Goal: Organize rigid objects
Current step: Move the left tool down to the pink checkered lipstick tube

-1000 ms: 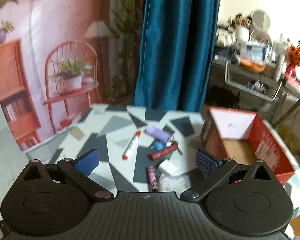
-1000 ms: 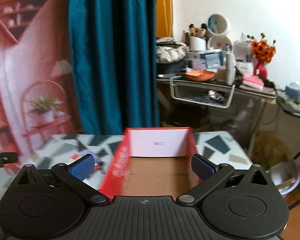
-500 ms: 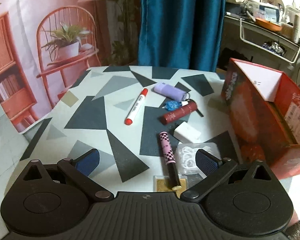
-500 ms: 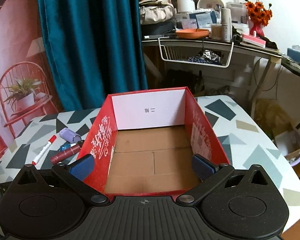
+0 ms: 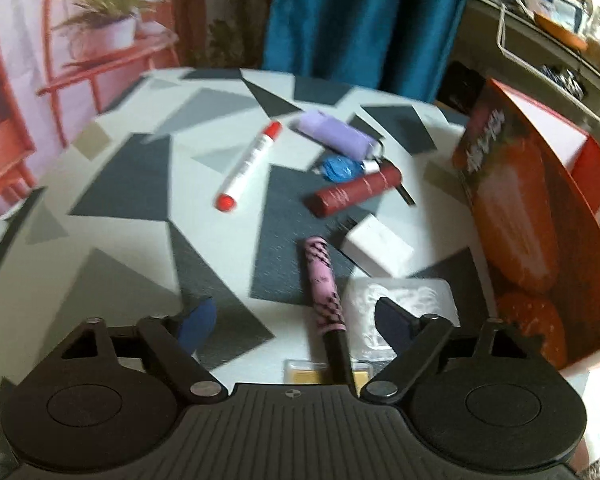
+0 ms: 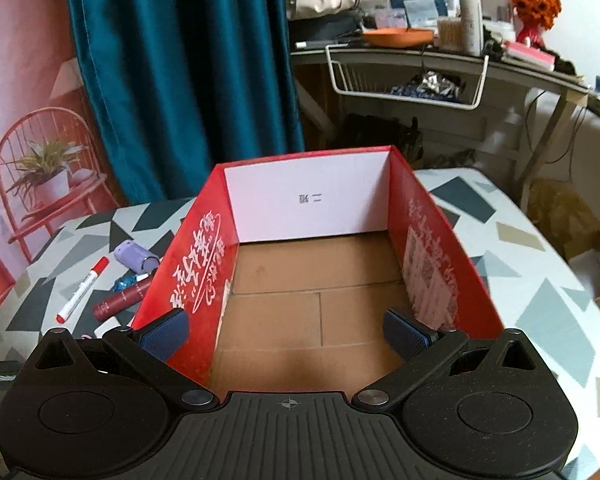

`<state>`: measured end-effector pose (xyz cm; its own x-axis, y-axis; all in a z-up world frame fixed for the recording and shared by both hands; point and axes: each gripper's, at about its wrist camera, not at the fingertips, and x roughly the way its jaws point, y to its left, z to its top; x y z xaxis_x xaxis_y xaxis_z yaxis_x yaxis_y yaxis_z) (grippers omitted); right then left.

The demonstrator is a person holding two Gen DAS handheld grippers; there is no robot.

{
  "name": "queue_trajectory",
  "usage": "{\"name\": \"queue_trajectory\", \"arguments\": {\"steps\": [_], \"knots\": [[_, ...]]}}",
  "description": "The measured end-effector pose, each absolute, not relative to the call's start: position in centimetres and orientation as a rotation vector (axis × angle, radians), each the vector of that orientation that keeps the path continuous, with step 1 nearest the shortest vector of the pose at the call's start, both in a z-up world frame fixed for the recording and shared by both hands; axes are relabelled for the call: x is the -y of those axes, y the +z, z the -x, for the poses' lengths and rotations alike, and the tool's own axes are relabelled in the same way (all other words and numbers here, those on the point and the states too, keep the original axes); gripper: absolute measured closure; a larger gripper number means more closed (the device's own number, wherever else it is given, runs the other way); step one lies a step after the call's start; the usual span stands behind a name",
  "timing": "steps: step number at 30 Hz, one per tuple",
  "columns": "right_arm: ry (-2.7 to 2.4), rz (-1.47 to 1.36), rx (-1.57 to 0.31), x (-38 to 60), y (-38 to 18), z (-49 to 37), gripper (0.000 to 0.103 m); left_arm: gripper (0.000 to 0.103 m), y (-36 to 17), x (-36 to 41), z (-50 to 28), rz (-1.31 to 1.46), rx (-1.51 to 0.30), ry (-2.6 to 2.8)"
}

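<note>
Several small objects lie on the patterned table [image 5: 132, 184]: a red-capped white marker [image 5: 249, 165], a lilac case [image 5: 334, 135], a blue wrapped item [image 5: 338, 168], a dark red tube [image 5: 358, 193], a white block [image 5: 377, 250], a pink-and-black pen [image 5: 325, 289], a clear packet [image 5: 404, 304] and a small yellow item [image 5: 312, 374]. My left gripper [image 5: 296, 322] is open and empty, low over the pen. My right gripper [image 6: 287, 336] is open and empty above the empty red box [image 6: 196, 264], which stands right of the objects [image 5: 512, 208].
A teal curtain [image 6: 180, 72] hangs behind the table. A cluttered shelf with a wire basket [image 6: 408, 84] stands at the back right. A printed backdrop with a red chair [image 5: 100, 40] is at the left. The table edge curves at the right [image 6: 560, 264].
My left gripper has tilted down and come closer to the objects, now low over the pink pen. My right gripper has moved in over the red box. Both stay open.
</note>
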<state>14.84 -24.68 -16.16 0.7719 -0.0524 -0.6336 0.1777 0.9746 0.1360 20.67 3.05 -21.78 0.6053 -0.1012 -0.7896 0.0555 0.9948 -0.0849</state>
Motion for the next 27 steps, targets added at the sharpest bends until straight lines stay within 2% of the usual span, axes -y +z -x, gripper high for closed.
{"name": "queue_trajectory", "arguments": {"steps": [3,9,13,16,21,27], "knots": [[-0.137,-0.183,-0.679,25.0,-16.4,-15.0,0.000,0.031,-22.5,-3.0,-21.4,0.062,-0.941,-0.097],[-0.176,-0.171,-0.671,26.1,-16.7,-14.8,0.000,0.039,-22.7,-2.5,-21.8,0.036,-0.915,-0.096],[-0.206,-0.173,-0.657,27.3,-16.7,-14.5,0.000,0.055,-22.7,-2.4,-21.9,0.021,-0.919,-0.094],[-0.244,-0.152,-0.642,28.3,-16.8,-14.2,0.000,0.056,-22.9,-3.0,-22.0,0.045,-0.926,-0.082],[-0.228,-0.146,-0.648,29.6,-17.3,-13.9,0.013,0.058,-23.0,-3.1,-22.1,0.058,-0.923,-0.067],[-0.241,-0.061,-0.612,29.4,-16.3,-13.6,0.012,0.058,-23.2,-3.0,-22.2,0.061,-0.924,-0.064]]}}
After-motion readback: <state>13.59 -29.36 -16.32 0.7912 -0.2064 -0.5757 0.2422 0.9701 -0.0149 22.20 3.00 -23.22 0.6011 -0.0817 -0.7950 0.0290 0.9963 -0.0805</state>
